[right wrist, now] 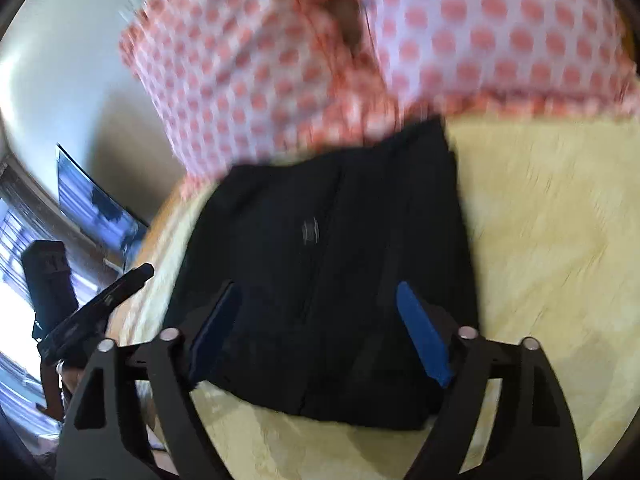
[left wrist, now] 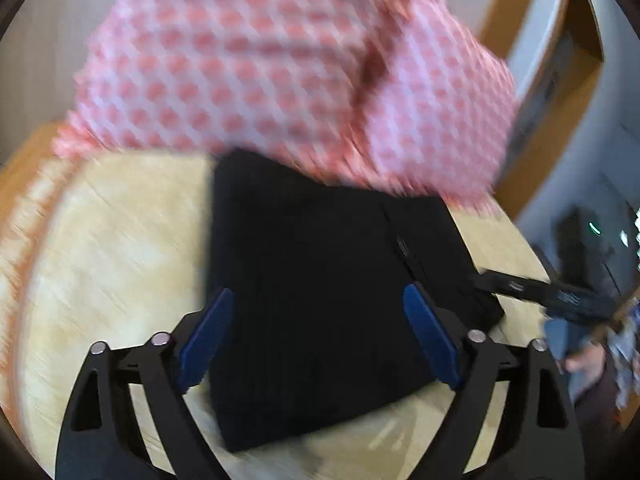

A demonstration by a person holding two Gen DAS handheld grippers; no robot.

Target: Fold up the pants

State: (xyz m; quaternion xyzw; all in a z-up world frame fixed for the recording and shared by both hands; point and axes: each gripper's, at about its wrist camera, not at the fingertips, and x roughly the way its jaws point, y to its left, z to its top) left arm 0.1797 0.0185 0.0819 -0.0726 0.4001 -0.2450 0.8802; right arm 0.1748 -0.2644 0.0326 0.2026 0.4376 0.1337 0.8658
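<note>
The black pants (left wrist: 320, 292) lie folded into a compact block on the light wooden table (left wrist: 112, 248). My left gripper (left wrist: 316, 300) is open, hovering over the near part of the pants with nothing between its blue pads. In the right wrist view the same folded pants (right wrist: 328, 264) lie ahead, and my right gripper (right wrist: 320, 300) is open above their near edge, empty. The right gripper's finger (left wrist: 520, 286) reaches in from the right in the left wrist view; the left one's finger (right wrist: 108, 296) shows at the left in the right wrist view. Both views are motion-blurred.
A person in a pink-and-white checked shirt (left wrist: 288, 68) stands right behind the table, also in the right wrist view (right wrist: 360, 52). The table's round edge (right wrist: 152, 248) curves close to the pants. A dark screen (right wrist: 92, 200) and window lie beyond at left.
</note>
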